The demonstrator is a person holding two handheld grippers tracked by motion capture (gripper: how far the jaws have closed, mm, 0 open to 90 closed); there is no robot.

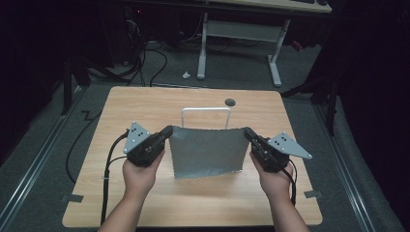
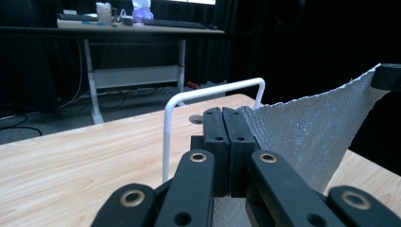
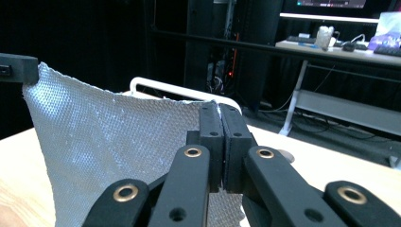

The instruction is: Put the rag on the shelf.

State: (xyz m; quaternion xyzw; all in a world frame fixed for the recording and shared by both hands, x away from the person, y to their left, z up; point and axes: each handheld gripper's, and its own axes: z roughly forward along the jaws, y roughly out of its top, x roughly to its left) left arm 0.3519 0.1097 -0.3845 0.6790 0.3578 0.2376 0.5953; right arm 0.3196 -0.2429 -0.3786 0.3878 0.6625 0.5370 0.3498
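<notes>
A grey woven cloth [image 1: 207, 152] hangs spread above the wooden table [image 1: 145, 104], stretched between both grippers. My left gripper [image 1: 168, 131] is shut on the cloth's upper left corner, and my right gripper [image 1: 247, 132] is shut on its upper right corner. Just behind the cloth stands a white wire rack [image 1: 205, 110], an upright U-shaped bar. In the left gripper view the closed jaws pinch the cloth [image 2: 307, 132] with the rack [image 2: 189, 97] beyond them. From the right gripper view the cloth [image 3: 113, 142] runs leftward to the other gripper's tip [image 3: 18, 67].
A small dark round spot [image 1: 230, 102] lies on the table behind the rack. A desk frame with white legs [image 1: 203, 48] stands on the floor beyond the table. Cables trail from the left gripper over the table's left edge [image 1: 109, 164].
</notes>
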